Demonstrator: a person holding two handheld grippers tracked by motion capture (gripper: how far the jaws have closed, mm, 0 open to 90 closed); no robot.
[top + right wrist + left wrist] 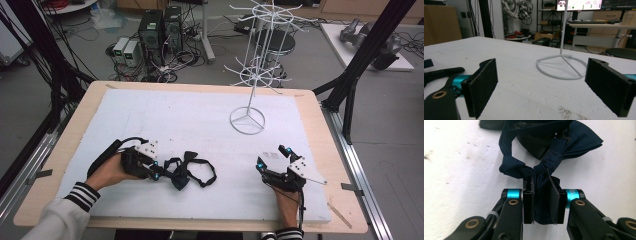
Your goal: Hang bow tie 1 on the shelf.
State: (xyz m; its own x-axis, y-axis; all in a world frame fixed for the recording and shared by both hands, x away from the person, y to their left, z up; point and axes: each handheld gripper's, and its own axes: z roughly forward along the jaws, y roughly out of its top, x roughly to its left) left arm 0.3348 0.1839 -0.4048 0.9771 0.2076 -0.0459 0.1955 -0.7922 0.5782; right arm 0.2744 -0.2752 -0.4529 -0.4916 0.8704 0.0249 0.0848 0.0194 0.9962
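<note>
Soft, light bow tie (554, 147) pinched at one fabric fold by the left gripper (541, 203).
It probably droops when lifted; right gripper (541, 82) gapes empty, near the white stand (247, 120).

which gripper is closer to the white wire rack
Right. The right gripper rests open just in front of the white wire rack; the left gripper sits farther off, clamped on the bow tie.
</note>
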